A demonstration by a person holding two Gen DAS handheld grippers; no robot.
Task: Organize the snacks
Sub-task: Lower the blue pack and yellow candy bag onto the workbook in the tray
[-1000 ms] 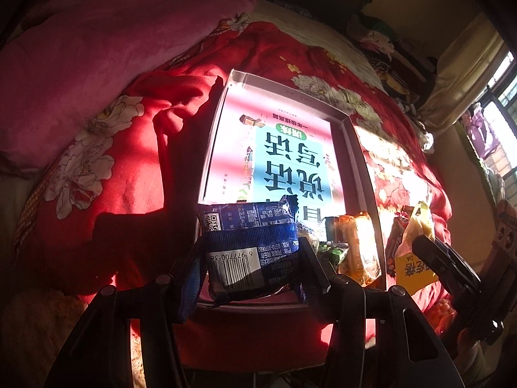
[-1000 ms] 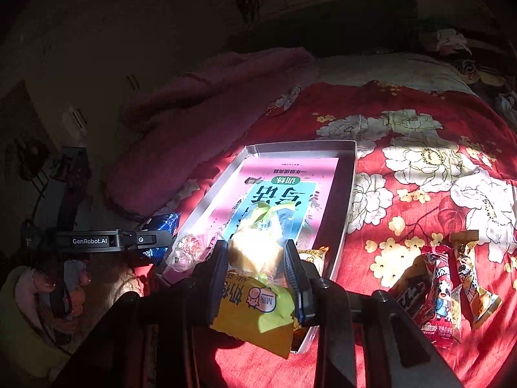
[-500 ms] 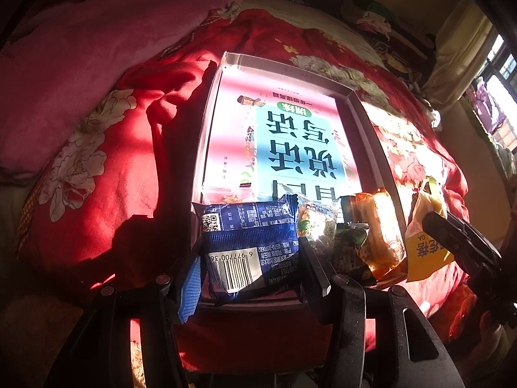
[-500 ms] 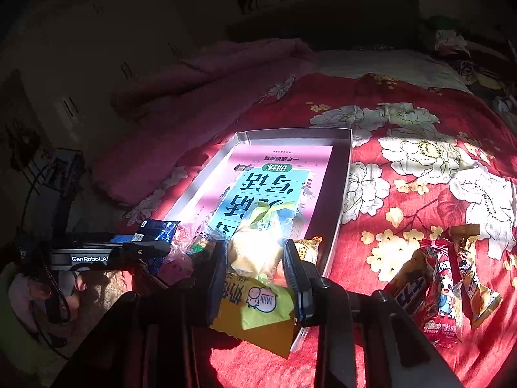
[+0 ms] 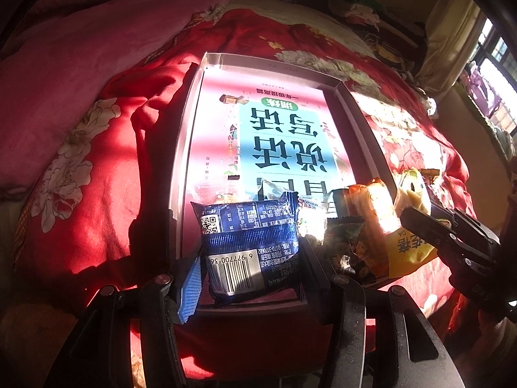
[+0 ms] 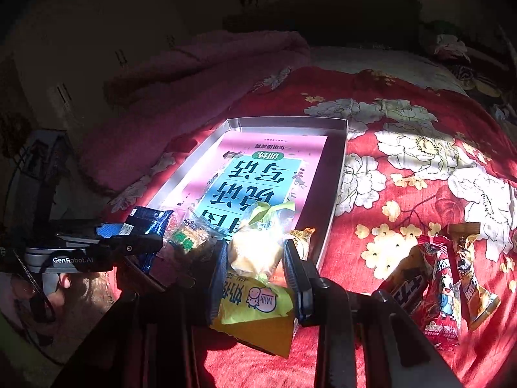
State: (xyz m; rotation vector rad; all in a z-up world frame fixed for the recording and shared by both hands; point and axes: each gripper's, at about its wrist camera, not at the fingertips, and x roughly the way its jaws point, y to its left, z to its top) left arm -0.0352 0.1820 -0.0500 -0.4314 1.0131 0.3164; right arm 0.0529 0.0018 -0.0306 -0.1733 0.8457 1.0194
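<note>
My left gripper (image 5: 252,258) is shut on a blue snack packet (image 5: 250,242) with a barcode, held over the near end of a shallow white box (image 5: 185,148) that has a pink and blue book inside. In the right wrist view the same left gripper (image 6: 129,242) shows at the left with the blue packet (image 6: 147,218). My right gripper (image 6: 255,268) is shut on a yellow bread packet (image 6: 255,258), just before the box's (image 6: 332,200) near right corner. Several small snacks (image 5: 362,226) lie in the near end of the box.
The box lies on a red flowered quilt (image 6: 420,168). Three red and orange snack bars (image 6: 442,278) lie on the quilt to the right. A pink blanket (image 5: 80,51) is heaped at the left. A person's hand (image 6: 22,287) holds the left gripper.
The left gripper with the blue packet has sunk and come closer to the box's near end. The right gripper with the yellow packet has barely moved.
</note>
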